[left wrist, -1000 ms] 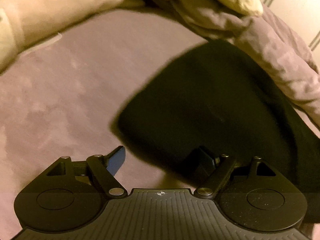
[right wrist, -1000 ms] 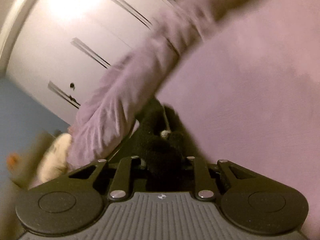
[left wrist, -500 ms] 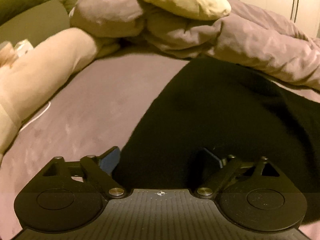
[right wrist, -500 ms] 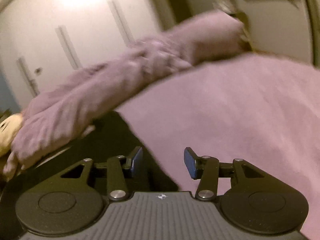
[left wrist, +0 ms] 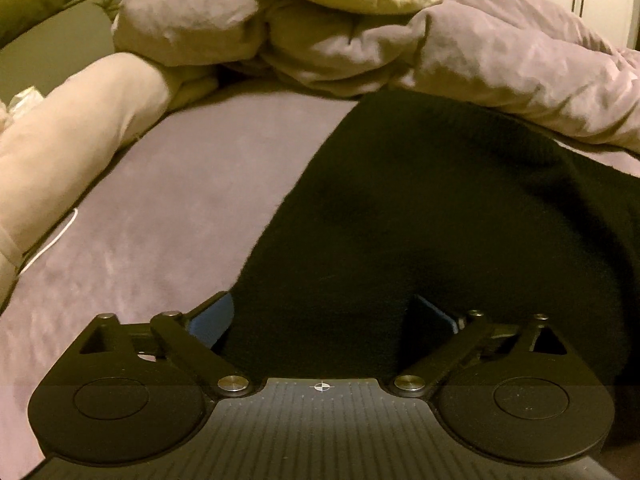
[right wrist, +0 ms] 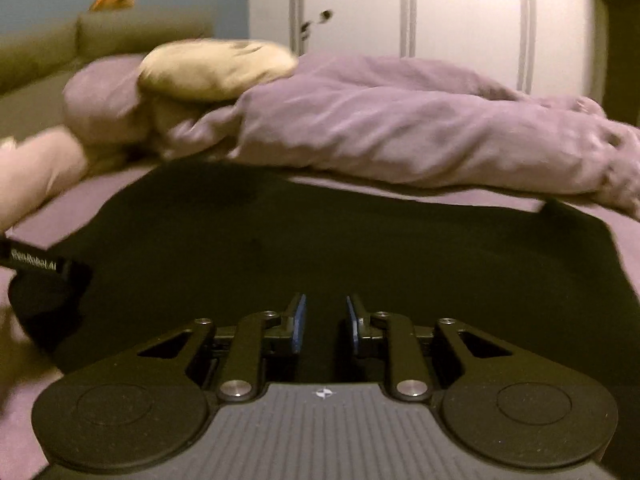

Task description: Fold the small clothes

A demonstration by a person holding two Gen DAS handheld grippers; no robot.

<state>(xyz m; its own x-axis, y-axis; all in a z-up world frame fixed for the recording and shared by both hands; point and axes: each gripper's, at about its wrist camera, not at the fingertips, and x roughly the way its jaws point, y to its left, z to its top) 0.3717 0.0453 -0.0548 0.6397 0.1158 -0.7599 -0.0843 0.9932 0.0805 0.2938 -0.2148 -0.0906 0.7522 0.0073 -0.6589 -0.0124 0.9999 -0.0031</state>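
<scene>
A black garment (left wrist: 420, 208) lies spread flat on the purple bed sheet (left wrist: 168, 208). In the left wrist view my left gripper (left wrist: 324, 316) is wide open, low over the garment's near left edge, with the cloth between its fingers. In the right wrist view the garment (right wrist: 320, 236) fills the middle. My right gripper (right wrist: 323, 322) hovers over its near edge with the jaws a little apart and nothing held. The left gripper's body (right wrist: 44, 300) shows at the left edge of that view.
A rumpled purple duvet (right wrist: 400, 136) lies along the garment's far edge, with a cream cushion (right wrist: 216, 68) and purple pillow (left wrist: 188, 24) beyond. A long pale bolster (left wrist: 76, 132) runs along the left. White wardrobe doors (right wrist: 460, 20) stand behind the bed.
My right gripper let go of the black cloth, swung round to face the spread garment and narrowed its jaws. My left gripper stayed open and moved onto the garment's left edge.
</scene>
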